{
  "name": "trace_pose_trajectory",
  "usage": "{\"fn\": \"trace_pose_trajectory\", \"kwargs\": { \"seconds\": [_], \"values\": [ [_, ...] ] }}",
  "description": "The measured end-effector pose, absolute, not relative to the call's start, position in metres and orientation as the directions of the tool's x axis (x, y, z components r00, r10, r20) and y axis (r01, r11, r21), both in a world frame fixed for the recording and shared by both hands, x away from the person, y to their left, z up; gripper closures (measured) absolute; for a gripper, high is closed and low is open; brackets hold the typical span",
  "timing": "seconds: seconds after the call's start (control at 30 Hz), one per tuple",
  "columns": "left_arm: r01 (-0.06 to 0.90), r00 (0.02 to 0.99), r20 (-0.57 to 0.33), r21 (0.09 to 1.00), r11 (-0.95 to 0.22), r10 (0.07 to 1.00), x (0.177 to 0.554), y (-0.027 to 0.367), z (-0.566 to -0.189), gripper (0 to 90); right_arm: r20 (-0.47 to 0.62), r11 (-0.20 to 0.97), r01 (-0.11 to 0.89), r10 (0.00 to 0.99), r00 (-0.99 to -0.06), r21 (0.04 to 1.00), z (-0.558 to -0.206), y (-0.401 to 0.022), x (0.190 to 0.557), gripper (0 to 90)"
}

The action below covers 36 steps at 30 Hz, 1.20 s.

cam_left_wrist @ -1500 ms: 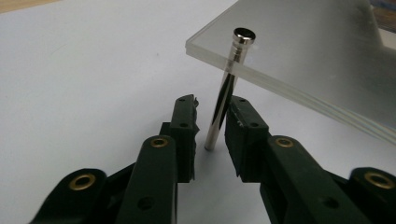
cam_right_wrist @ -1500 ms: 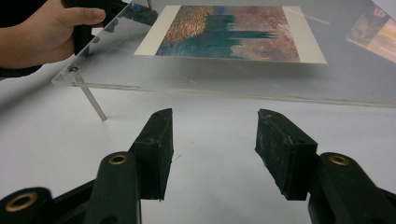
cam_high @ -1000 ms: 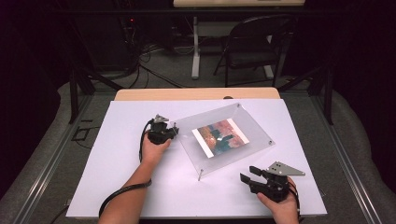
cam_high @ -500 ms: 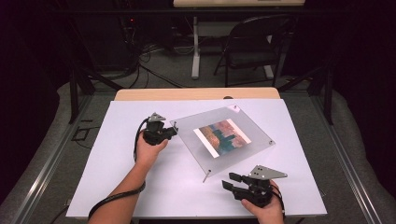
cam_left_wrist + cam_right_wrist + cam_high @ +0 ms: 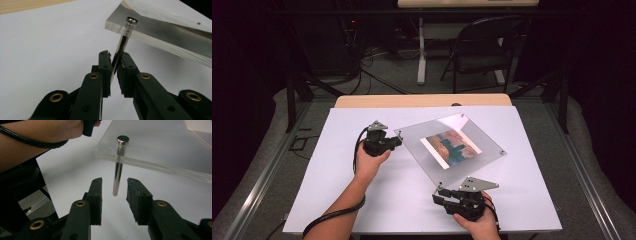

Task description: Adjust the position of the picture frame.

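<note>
So far the left gripper point(image 5: 113, 66) is clamped on the frame's point(image 5: 451, 147) left leg point(image 5: 119, 53), w/ that corner raised off the table point(image 5: 362, 210). The right gripper point(image 5: 113, 191) has just been closing round the near leg point(image 5: 117, 167) but pads aren't touching yet, so that grip is left to do. Frame sits mid-table, tilted; nothing blocks it, chair point(image 5: 482, 50) is far behind.

Acrylic frame point(image 5: 452, 147) on the table point(image 5: 362, 210), chair point(image 5: 482, 45) behind.

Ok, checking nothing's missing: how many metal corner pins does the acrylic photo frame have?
4. Left-corner pin, clamped in the left gripper; near-corner pin, between the right gripper's jaws, which have just been closing; far-corner cap and right-corner cap, shafts hidden.
</note>
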State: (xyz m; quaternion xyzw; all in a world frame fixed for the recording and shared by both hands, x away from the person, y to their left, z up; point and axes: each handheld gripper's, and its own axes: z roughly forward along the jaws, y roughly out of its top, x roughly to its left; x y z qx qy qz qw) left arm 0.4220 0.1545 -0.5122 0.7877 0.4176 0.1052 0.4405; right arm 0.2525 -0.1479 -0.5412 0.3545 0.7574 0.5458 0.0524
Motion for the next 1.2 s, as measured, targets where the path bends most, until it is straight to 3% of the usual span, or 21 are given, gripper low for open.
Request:
{"fn": "trace_pose_trajectory", "kwargs": {
  "seconds": [0.23, 0.3, 0.7, 1.2],
  "values": [
    [0.569, 0.626, -0.203, 0.779, -0.262, 0.753, 0.420, 0.155, -0.515, 81.5, 0.277, 0.186, 0.463, 0.593, -0.756, 0.867, -0.544, -0.131, 0.259, 77.1],
    [0.570, 0.625, -0.208, 0.780, -0.258, 0.752, 0.419, 0.156, -0.516, 81.5, 0.269, 0.195, 0.468, 0.606, -0.749, 0.862, -0.545, -0.132, 0.260, 84.8],
    [0.553, 0.645, -0.221, 0.796, -0.247, 0.732, 0.410, 0.165, -0.509, 81.8, 0.283, 0.186, 0.463, 0.580, -0.764, 0.867, -0.541, -0.144, 0.265, 85.5],
    [0.521, 0.674, -0.244, 0.826, -0.214, 0.697, 0.351, 0.177, -0.498, 85.3, 0.339, 0.047, 0.518, 0.705, -0.623, 0.854, -0.532, -0.198, 0.297, 85.7]
  ]
}}
